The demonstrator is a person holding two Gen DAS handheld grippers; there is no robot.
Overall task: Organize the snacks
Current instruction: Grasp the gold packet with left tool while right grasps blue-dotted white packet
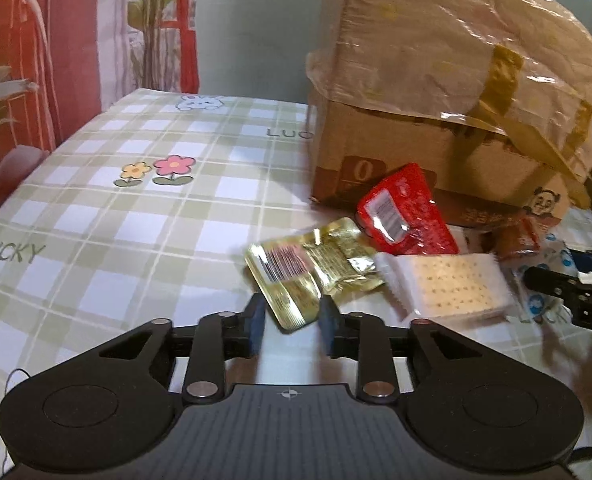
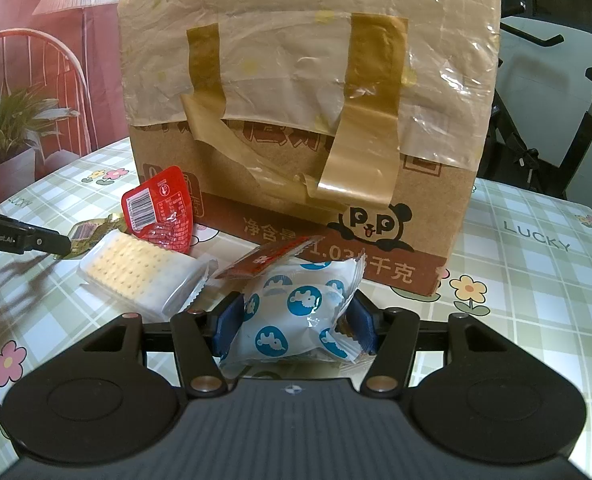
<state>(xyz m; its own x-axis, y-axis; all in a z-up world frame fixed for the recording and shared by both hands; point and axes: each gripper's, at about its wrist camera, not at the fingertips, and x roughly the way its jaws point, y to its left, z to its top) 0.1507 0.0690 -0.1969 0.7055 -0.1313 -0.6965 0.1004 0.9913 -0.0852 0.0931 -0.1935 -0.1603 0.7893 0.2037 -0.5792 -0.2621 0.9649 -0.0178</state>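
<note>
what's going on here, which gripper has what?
Snack sorting on a checked tablecloth. The right gripper is shut on a white packet with blue circles. The left gripper has a gold packet between its parted fingers, not pressed. A red packet, a cracker pack and a small red-brown sachet lie before the taped cardboard box.

the left claw tilts downward, its blue pads slightly apart and not pressing, a gold packet corner lying between them. the right claw also angles down, its pads pressed on both sides of a white-and-blue packet.
</note>
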